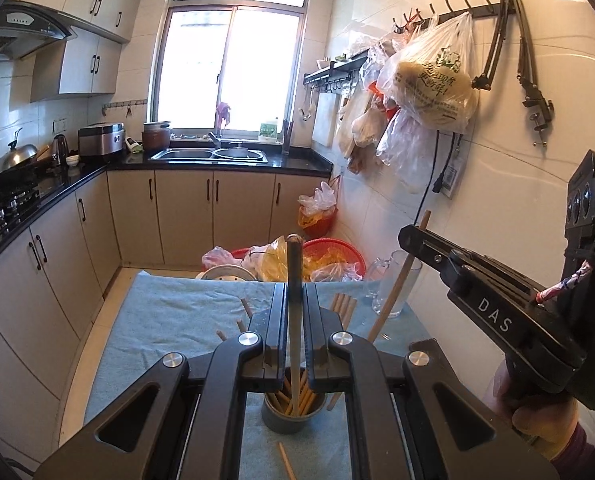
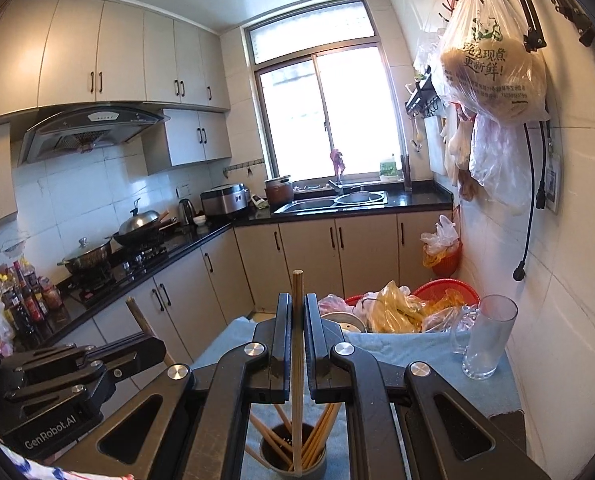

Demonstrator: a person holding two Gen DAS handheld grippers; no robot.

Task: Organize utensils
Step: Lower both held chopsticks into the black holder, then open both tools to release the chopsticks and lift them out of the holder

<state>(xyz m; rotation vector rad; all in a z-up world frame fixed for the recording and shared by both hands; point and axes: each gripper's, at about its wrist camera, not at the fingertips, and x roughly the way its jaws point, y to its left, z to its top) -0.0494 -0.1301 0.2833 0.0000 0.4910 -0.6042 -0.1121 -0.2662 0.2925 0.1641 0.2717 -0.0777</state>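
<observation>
- Daylight is pouring through the window (image 1: 233, 68) over the sink (image 1: 209, 155).
- Cream cabinets (image 2: 109, 60) are lining the walls above a black counter (image 2: 201, 240).
- A range hood (image 2: 93, 124) is hanging over the stove (image 2: 113, 272).
- White tiles (image 1: 377, 8) are covering the wall.
- Plastic bags (image 1: 433, 80) are hanging from hooks (image 1: 449, 6).

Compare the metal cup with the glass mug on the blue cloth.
The metal cup is opaque grey; the glass mug is clear. The metal cup holds a bunch of chopsticks; the glass mug is empty. The metal cup stands near the tools; the glass mug stands by the wall. Both stand upright on the blue cloth.
</observation>
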